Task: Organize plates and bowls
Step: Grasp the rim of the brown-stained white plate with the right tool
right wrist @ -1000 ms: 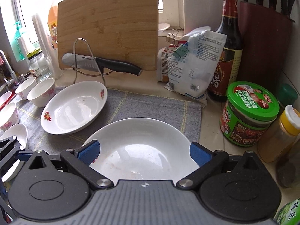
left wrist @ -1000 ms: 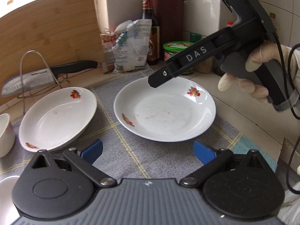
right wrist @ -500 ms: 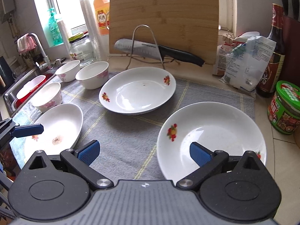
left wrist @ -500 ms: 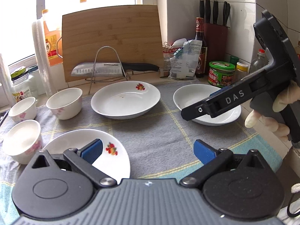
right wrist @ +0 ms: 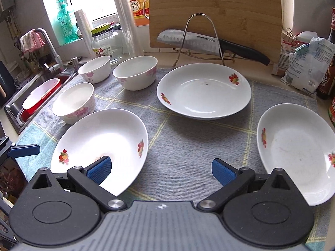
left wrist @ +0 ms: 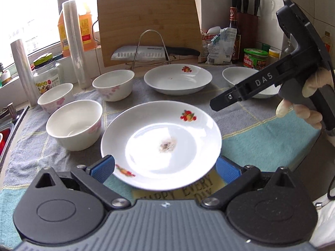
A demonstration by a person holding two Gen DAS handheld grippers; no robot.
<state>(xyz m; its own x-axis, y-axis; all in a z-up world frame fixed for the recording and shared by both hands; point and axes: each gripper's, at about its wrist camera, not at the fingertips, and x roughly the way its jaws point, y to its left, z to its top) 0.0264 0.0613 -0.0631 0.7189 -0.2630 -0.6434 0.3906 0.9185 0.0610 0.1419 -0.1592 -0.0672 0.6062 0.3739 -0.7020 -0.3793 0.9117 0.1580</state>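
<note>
Plate (left wrist: 161,146) rim between spread left fingers (left wrist: 102,168).

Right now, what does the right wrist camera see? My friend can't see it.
The open right gripper hovers over a grey cloth with three white flowered plates and three bowls. Behind stand a knife and a cutting board.
</note>
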